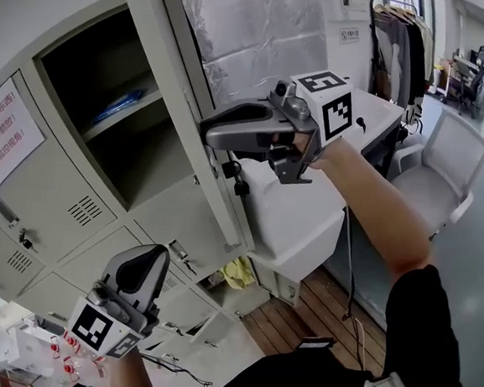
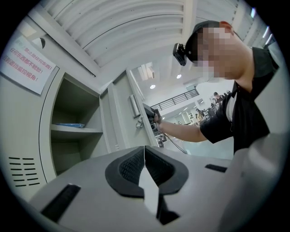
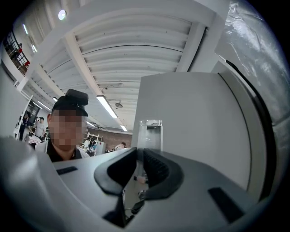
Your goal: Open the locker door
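**Locker door open; task judged all but complete.**
In the locker bank (image 1: 56, 206) at frame left, the locker door (image 1: 183, 99) stands swung well out at upper centre, exposing the compartment (image 1: 106, 109). The right tool (image 1: 209, 131) is clamped on the door's chrome handle (image 3: 149, 131). The left tool (image 1: 154, 257), lower left, is closed and empty. Judged remaining: little beyond release.
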Available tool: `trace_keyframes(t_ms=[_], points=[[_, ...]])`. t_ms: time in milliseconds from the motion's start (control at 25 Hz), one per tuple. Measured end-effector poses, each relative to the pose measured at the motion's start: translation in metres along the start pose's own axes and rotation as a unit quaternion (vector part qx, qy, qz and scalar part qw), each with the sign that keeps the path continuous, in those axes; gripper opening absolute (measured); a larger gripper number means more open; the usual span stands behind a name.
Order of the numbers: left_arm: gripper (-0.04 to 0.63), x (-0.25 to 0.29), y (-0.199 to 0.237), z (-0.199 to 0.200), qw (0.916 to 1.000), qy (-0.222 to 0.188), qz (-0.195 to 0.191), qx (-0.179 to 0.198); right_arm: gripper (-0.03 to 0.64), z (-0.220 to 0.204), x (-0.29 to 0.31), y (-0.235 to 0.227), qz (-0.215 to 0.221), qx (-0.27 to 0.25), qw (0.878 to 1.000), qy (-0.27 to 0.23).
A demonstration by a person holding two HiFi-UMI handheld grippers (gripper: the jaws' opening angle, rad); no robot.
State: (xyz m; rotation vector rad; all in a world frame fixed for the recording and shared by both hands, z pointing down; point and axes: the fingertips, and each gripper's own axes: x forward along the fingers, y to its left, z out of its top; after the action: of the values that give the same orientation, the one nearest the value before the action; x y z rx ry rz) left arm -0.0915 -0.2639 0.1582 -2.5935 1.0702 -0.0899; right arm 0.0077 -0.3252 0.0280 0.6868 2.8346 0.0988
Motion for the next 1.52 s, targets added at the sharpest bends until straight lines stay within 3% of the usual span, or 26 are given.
trace_keyframes(t_ms=[760, 1520], points=[[0.018, 0.035, -0.012, 0.007, 0.9994, 0.017, 0.031, -0.004, 0.058, 0.009, -0.049, 0.005, 0.081, 0.019, 0.997, -0.002], [0.018, 0.038, -0.026, 0.007, 0.9988, 0.035, 0.033, -0.01, 0.063, 0.018, -0.098, 0.001, 0.109, 0.033, 0.993, -0.013]])
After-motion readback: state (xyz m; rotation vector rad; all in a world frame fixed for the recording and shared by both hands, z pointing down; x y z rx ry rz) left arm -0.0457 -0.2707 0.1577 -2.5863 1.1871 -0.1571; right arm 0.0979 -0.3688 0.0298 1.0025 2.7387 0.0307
